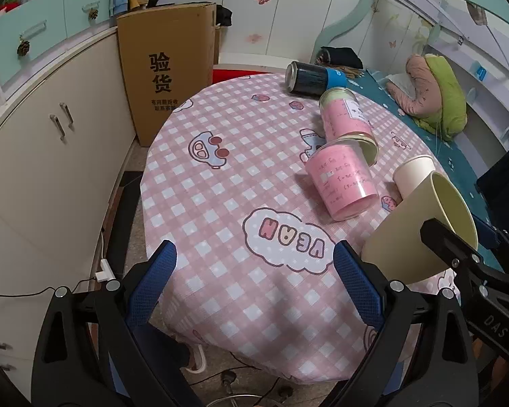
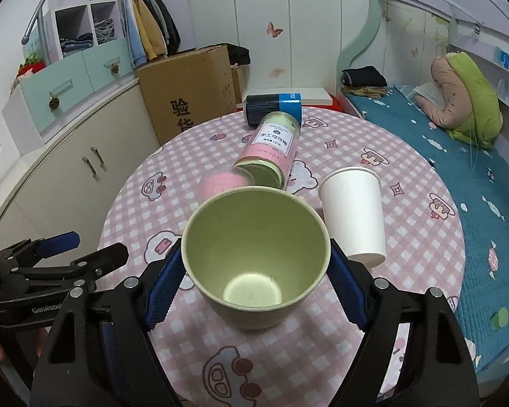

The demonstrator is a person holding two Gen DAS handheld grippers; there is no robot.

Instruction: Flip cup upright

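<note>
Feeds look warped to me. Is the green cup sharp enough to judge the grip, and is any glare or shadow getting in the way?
Right wrist: the green cup is sharp between the right gripper fingers, soft shadow beneath, no glare; fisheye bends the room edges. Left wrist: the cup is sharp at frame right, partly behind the other gripper; left gripper open over the tablecloth, corners vignetted black.
</note>
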